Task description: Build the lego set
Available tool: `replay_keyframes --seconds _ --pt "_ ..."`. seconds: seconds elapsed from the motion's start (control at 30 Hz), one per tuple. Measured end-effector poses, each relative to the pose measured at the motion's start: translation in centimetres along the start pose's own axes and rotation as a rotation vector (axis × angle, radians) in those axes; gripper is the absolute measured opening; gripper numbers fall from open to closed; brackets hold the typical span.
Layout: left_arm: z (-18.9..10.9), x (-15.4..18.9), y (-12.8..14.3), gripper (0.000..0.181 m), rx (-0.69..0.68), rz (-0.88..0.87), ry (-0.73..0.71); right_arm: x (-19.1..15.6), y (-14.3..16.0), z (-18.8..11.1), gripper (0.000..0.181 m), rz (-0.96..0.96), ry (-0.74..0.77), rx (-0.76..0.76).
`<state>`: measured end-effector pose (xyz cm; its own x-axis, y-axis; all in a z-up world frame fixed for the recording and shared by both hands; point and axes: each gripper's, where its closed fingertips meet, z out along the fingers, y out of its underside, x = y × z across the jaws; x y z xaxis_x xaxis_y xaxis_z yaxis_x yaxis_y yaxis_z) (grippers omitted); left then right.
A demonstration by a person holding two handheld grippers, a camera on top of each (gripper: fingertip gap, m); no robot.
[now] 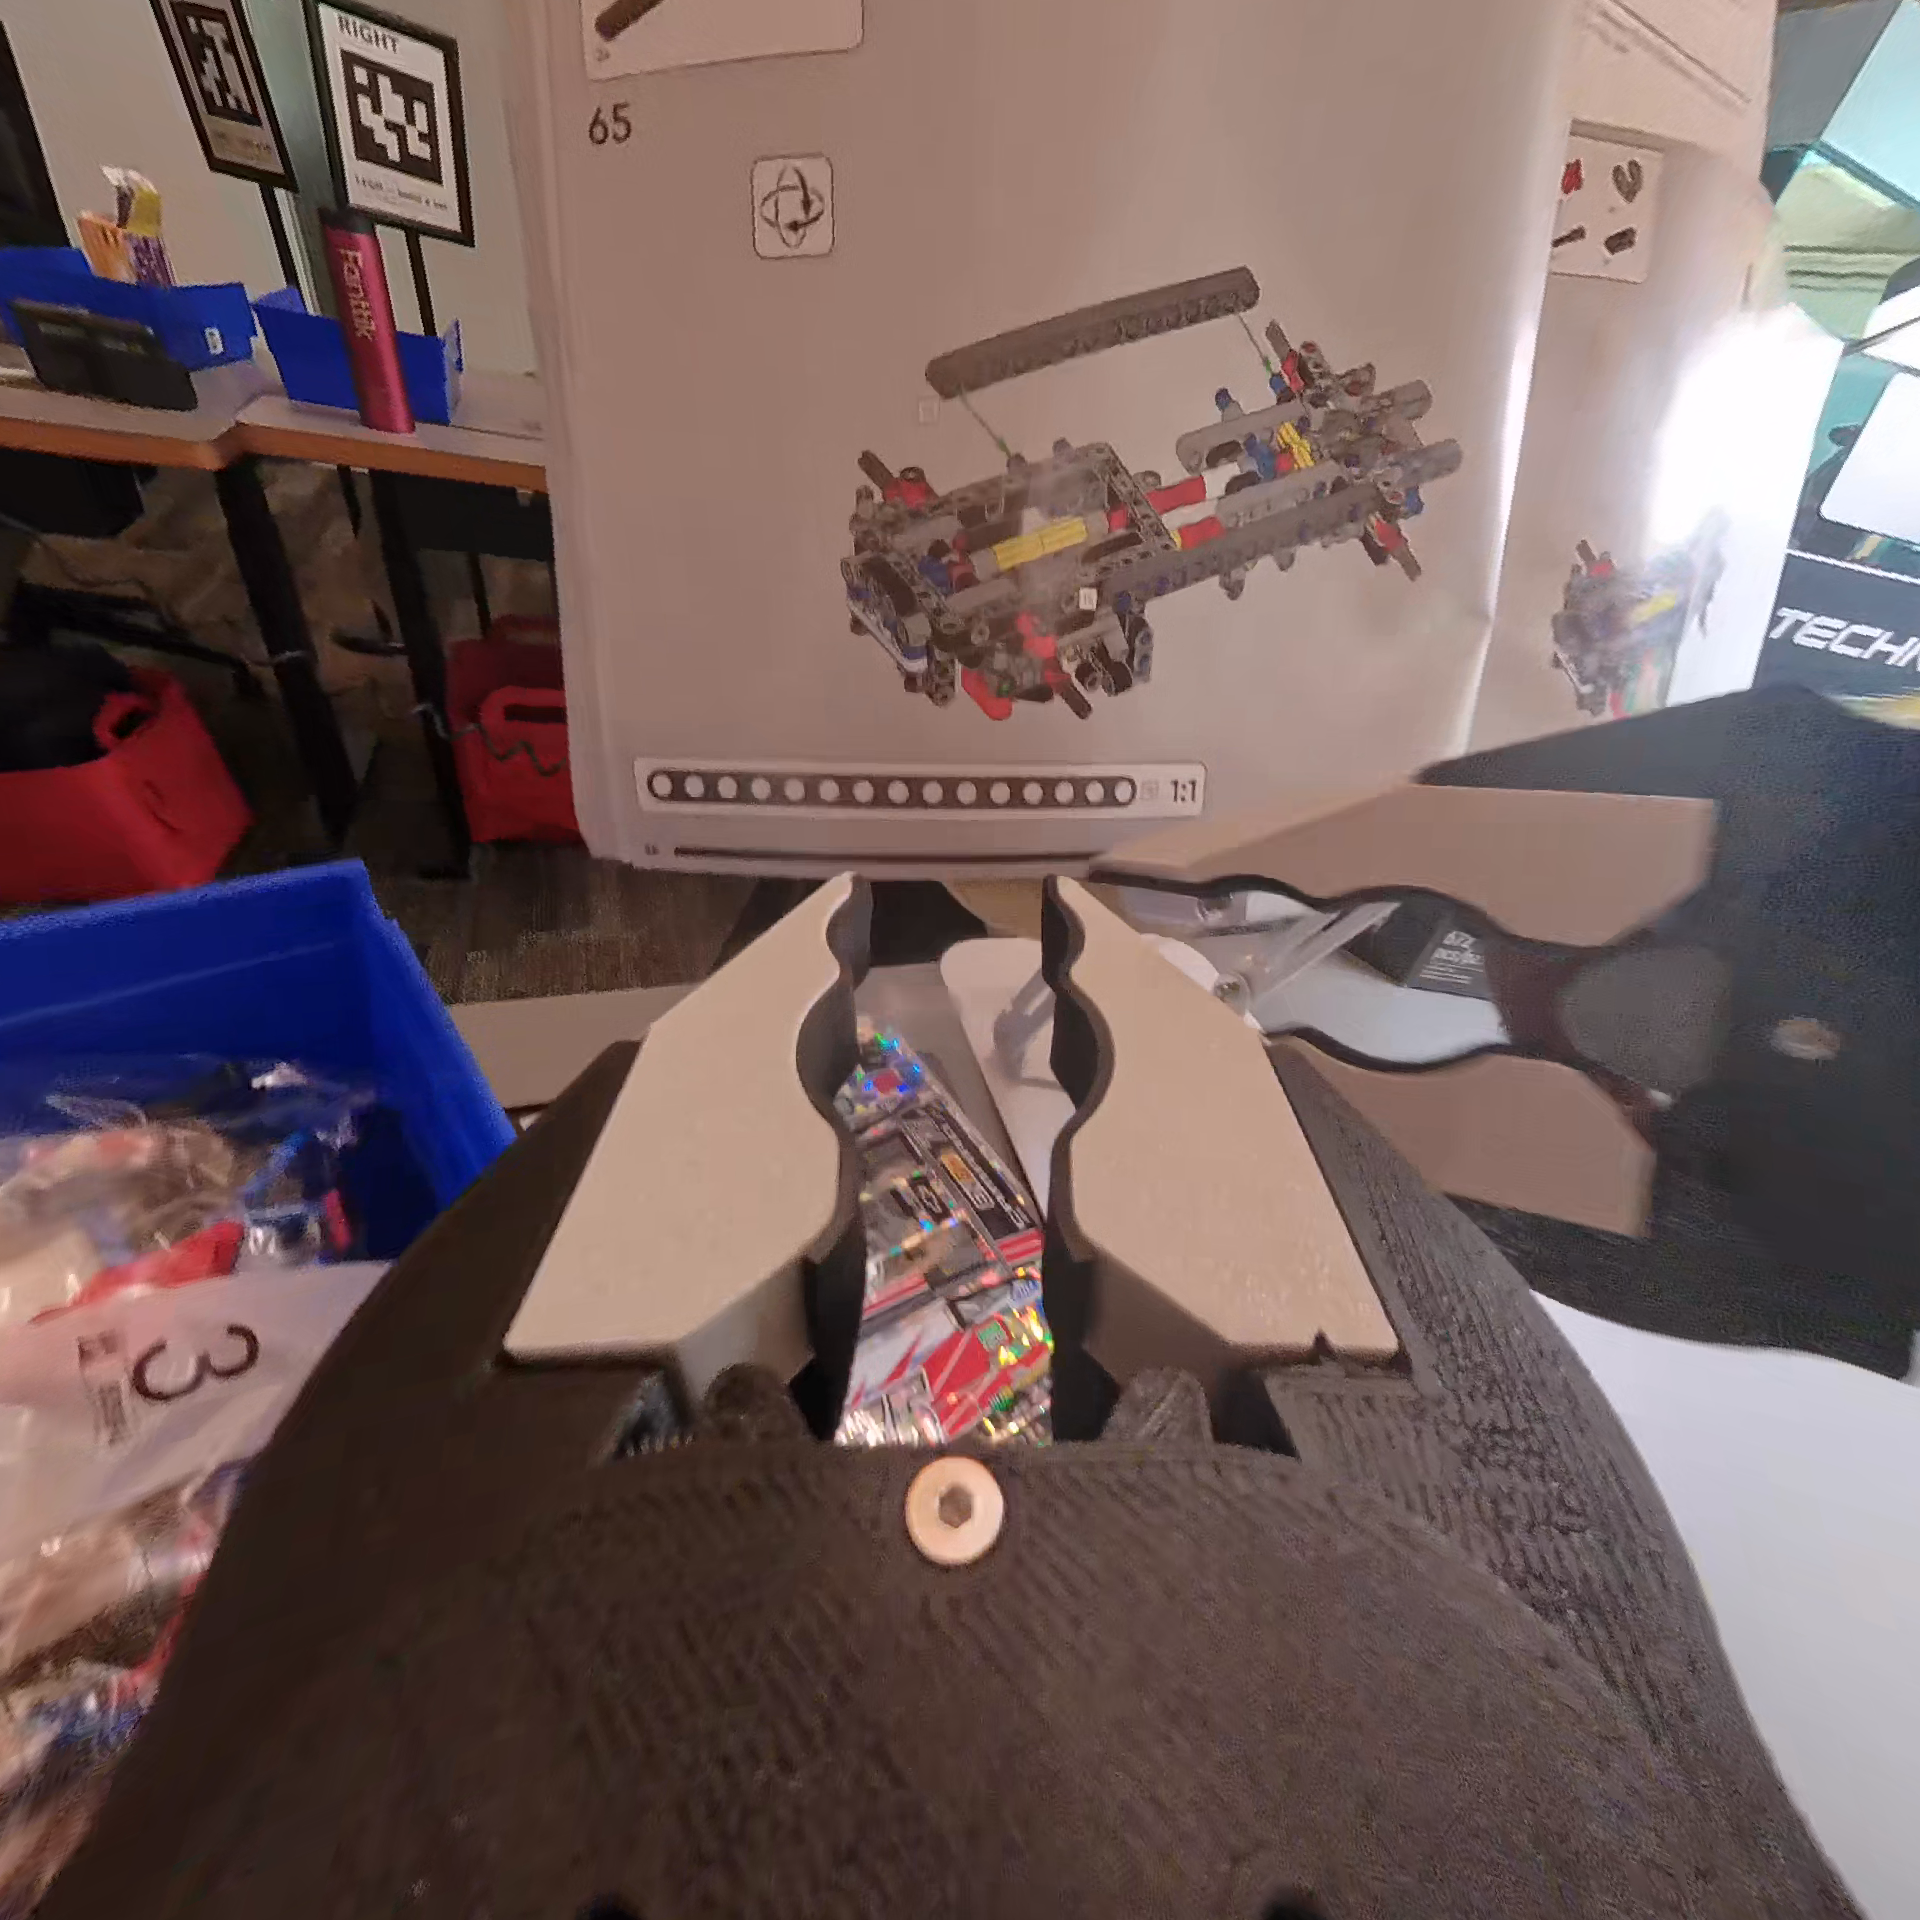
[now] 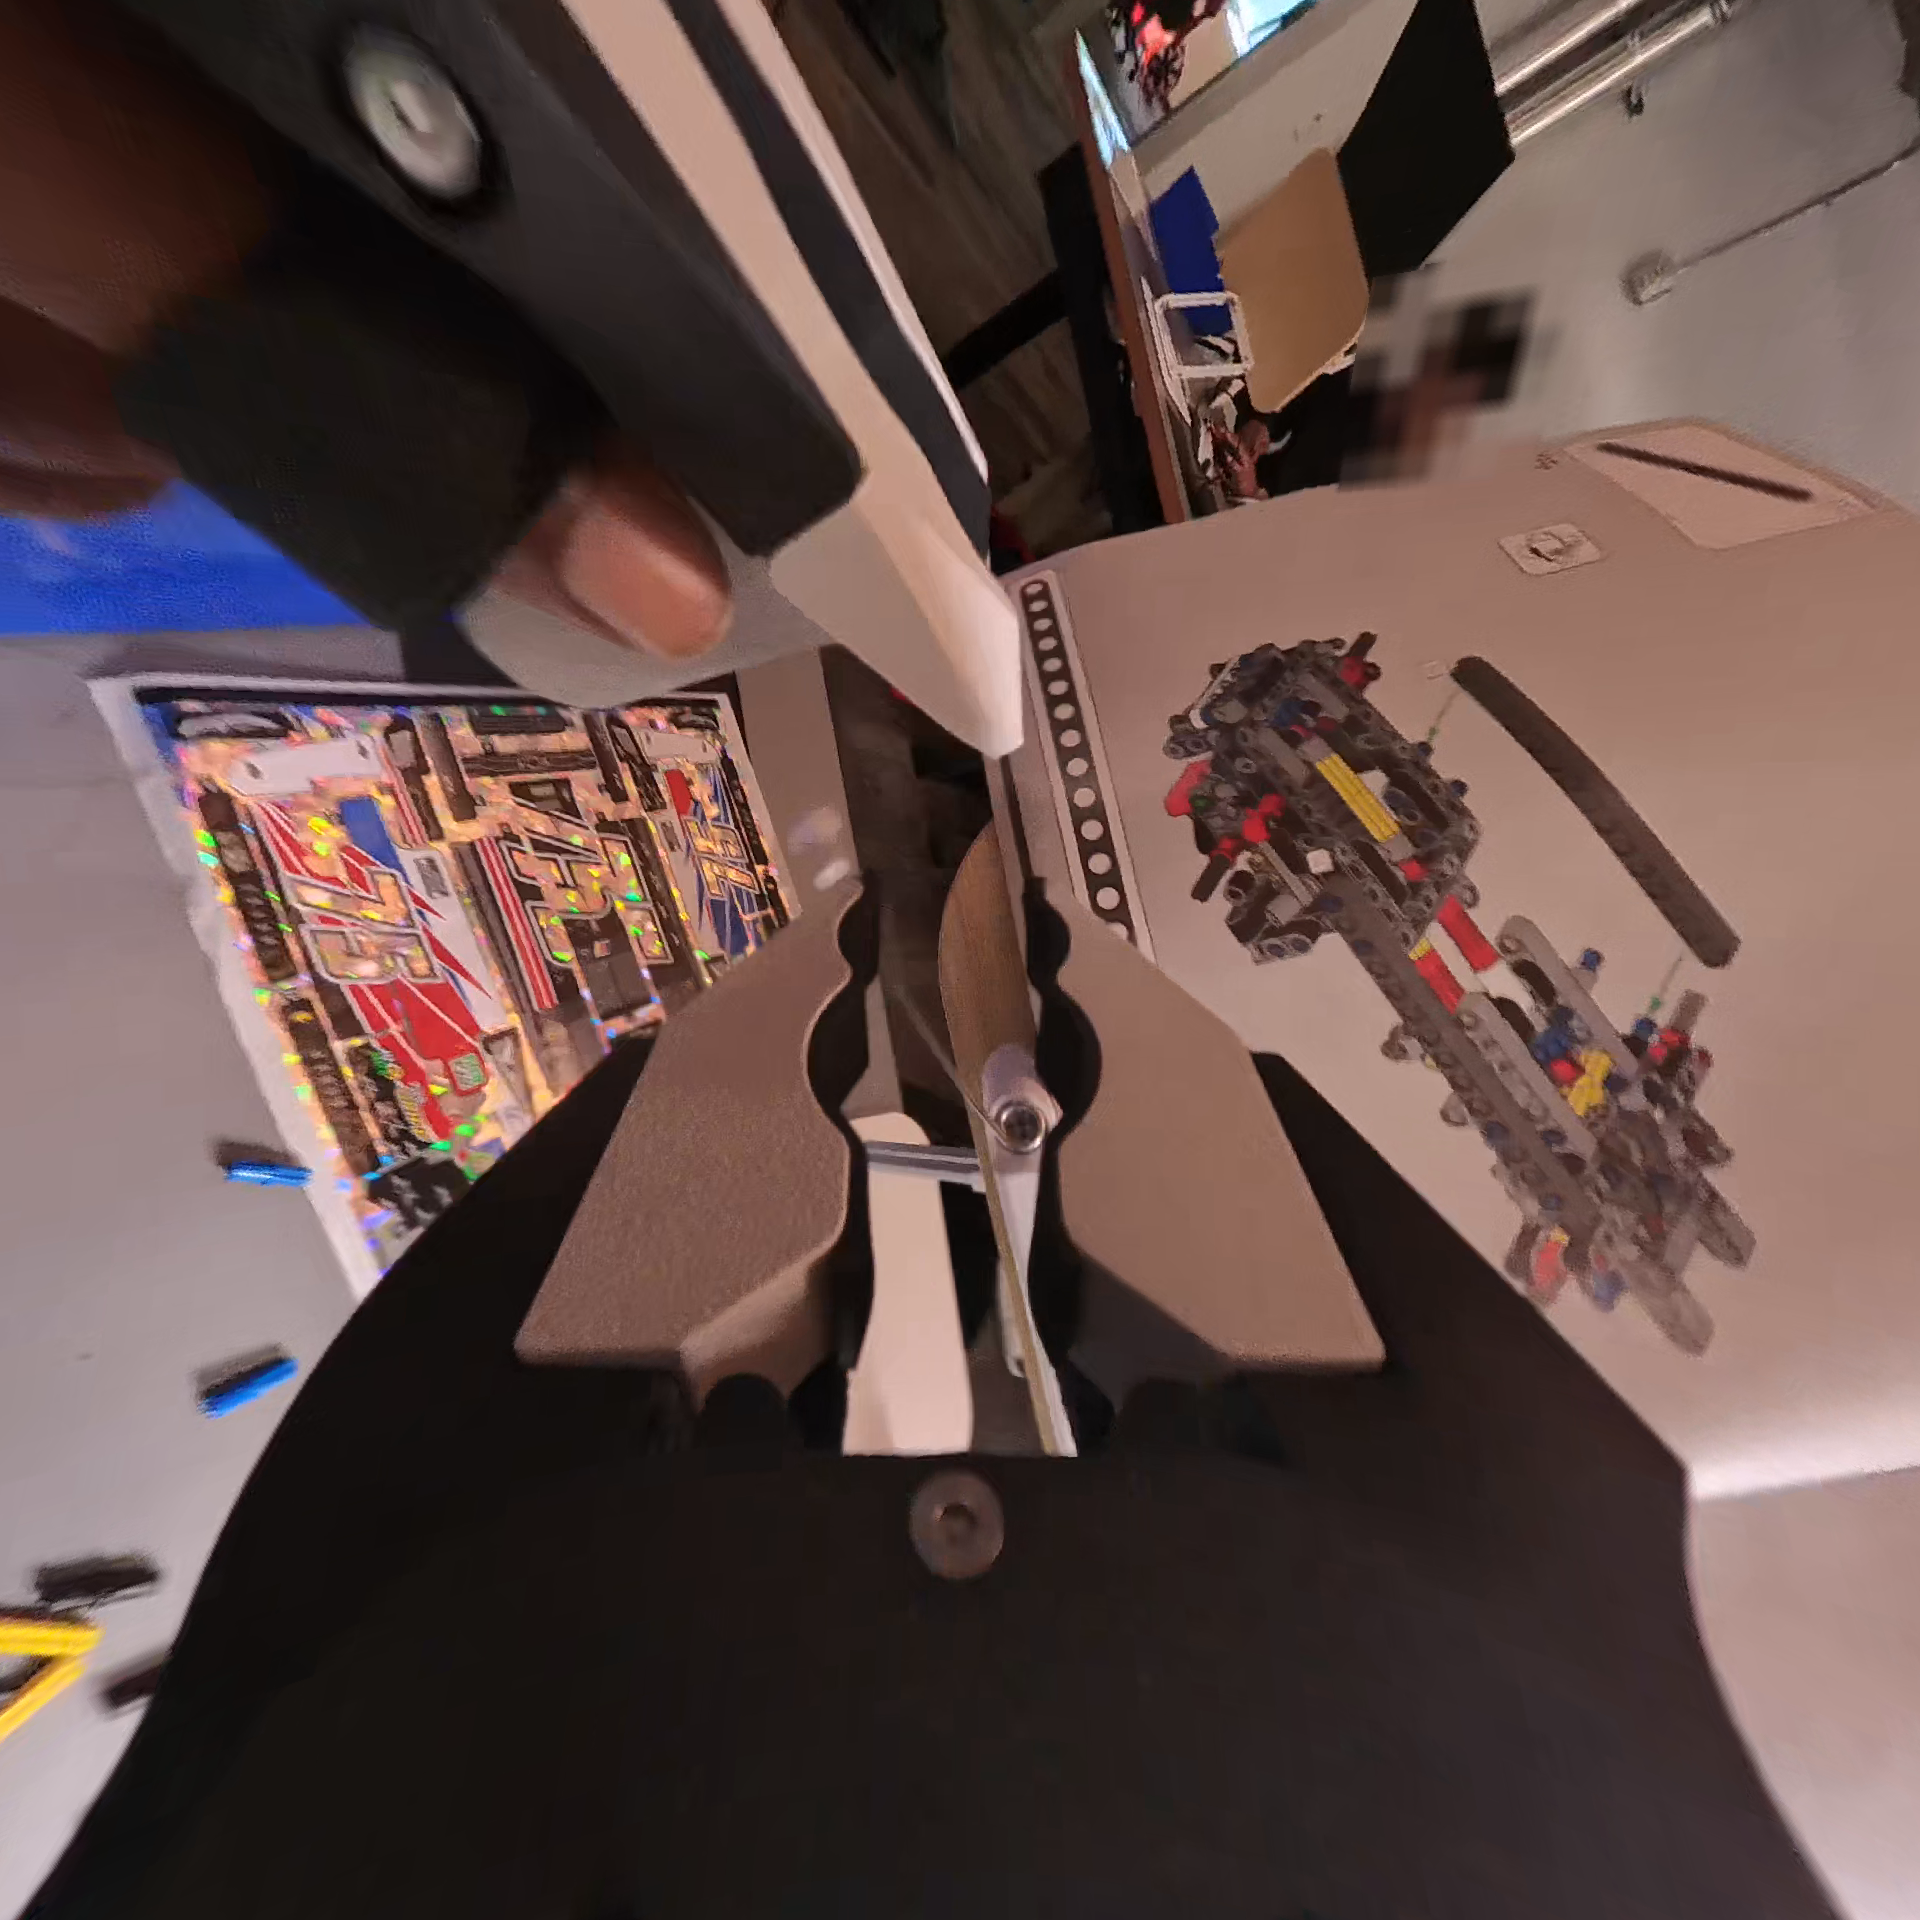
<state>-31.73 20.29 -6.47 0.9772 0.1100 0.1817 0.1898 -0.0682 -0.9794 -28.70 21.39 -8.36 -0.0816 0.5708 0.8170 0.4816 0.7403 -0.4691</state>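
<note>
Facing an upright instruction booklet (image 1: pixel 1039 447), the left gripper (image 1: pixel 956 914) shows a narrow gap between its two fingers, with nothing clamped in it. Directly below that gap, on the white table (image 1: pixel 1714 1558), lies a holographic sticker sheet (image 1: pixel 935 1247); it is under the fingers, and whether it touches them cannot be told. To the left of the gripper sit numbered bags of lego parts (image 1: pixel 135 1351), the nearest on the table and others inside a blue bin (image 1: pixel 208 966). The right gripper (image 1: pixel 1117 878) enters from the right, rolled on its side, with its tips at the lower edge of the booklet page.

In the right wrist view, the right gripper (image 2: pixel 951 914) also shows a narrow gap, and the metal booklet stand (image 2: pixel 1013 1101) appears between its fingers; whether they grip it cannot be told. The sticker sheet (image 2: pixel 447 904) lies to the left of the fingers, with loose blue pins (image 2: pixel 249 1377) and yellow pieces (image 2: pixel 47 1642) on the table nearer the camera. The booklet page (image 2: pixel 1455 935) curves away to the right. The left gripper (image 2: pixel 987 717) points down at the page edge, held by a hand (image 2: pixel 634 571).

Beyond the booklet in the left wrist view stand desks (image 1: pixel 260 436) carrying blue trays (image 1: pixel 343 353), marker boards (image 1: pixel 390 120), and a red bin (image 1: pixel 114 790) on the floor.
</note>
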Motion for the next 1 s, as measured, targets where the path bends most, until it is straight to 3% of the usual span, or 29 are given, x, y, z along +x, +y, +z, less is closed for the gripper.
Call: replay_keyframes --seconds 0.13,0.27,0.33,0.43,0.7,1.0 --pt "2.0 -0.7 -1.7 0.048 0.009 0.053 0.009 3.2 0.3 -3.9 0.031 0.263 0.076 0.112" --pt "4.4 -1.4 -2.4 0.082 -0.017 0.097 -0.028 8.5 4.5 -6.8 0.048 0.485 0.286 0.092" --pt "5.5 -1.6 -2.5 0.090 -0.028 0.137 -0.059 9.8 6.5 -7.5 0.053 0.543 0.337 0.064" --pt "6.4 -0.7 -2.3 0.084 -0.036 0.131 -0.045 9.9 8.4 -7.8 0.058 0.571 0.343 0.027" --pt "4.6 1.9 -3.5 0.027 0.061 0.280 -0.145 8.6 9.9 -8.4 0.053 0.588 0.301 0.034" --pt "2.1 7.5 -5.3 0.029 0.204 0.262 -0.044 8.6 7.7 -11.0 0.054 0.659 0.232 0.147"
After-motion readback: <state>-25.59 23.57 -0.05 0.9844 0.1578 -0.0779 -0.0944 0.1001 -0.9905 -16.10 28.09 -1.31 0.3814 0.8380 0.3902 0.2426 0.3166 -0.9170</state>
